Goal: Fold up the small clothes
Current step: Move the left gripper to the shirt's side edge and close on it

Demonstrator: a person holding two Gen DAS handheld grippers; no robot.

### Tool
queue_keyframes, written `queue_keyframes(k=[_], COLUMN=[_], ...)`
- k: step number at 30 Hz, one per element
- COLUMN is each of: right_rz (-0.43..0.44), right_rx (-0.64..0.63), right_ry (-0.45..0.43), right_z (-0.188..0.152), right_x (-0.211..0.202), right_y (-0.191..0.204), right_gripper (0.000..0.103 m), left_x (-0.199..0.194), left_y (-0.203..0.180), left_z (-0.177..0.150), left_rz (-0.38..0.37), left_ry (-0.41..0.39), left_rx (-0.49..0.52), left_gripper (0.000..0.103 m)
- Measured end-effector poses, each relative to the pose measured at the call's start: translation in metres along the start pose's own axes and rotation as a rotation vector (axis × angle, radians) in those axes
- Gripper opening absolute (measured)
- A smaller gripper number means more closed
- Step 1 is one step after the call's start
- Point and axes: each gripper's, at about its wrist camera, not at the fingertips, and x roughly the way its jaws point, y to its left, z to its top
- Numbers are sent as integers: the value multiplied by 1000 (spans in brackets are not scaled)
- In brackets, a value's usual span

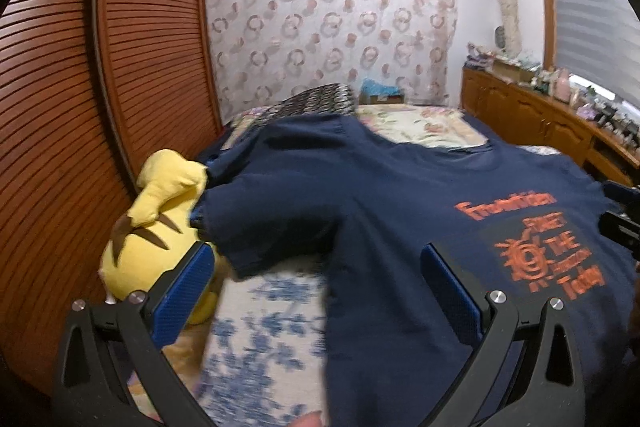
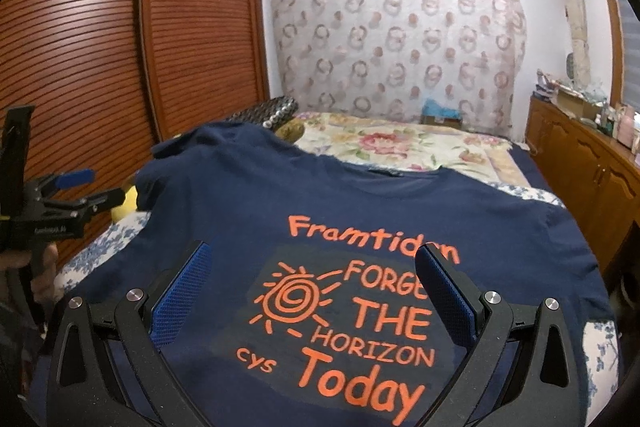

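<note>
Left gripper [image 1: 316, 279] jaws wide apart, holding nothing. Right gripper [image 2: 314, 281] jaws wide apart, empty. Hand [image 2: 42, 267] grips left gripper's handle, seen at right view's edge.

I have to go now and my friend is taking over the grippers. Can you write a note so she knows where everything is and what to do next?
Left gripper: open, empty, over the shirt's left sleeve.
Right gripper: open, empty, over the orange print.
Shirt: navy, spread print-up on the bed, collar at the far end. Its left sleeve lies partly over a yellow plush toy.
Done: shirt laid out, mostly flat.
Left: no fold made yet. Probably fold in both sleeves, then fold it in half.
</note>
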Motion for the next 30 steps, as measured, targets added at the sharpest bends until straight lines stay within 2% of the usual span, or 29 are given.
queue_keyframes(k=[8,11,13,16,18,21,25,29,30], right_rz=[44,55,62,78,94,120,141,170,178], right_rx=[-12,-20,-26,-34,-44,-59,-87,-98,-101], right_ry=[72,82,86,96,102,108,113,124,124], right_z=[-10,-12,-12,-11,-7,1,12,18,18], right_x=[19,20,21,25,28,35,45,56,57], right_y=[9,11,13,17,19,24,34,45,48], right_gripper=[103,103,103,103,103,103,103,103,103], left_x=[20,28,35,45,53,61,74,89,91], left_y=[51,70,82,93,98,101,104,107,107], left_z=[-3,1,3,7,10,16,25,25,24], left_rz=[-20,-33,-50,-66,-73,-92,-85,-80,-75], left_ry=[38,58,69,81,97,105,119,166,173], left_rx=[-44,-70,-96,-112,-123,-133,-115,-121,-119], left_gripper=[103,96,91,74,59,47,41,23,22])
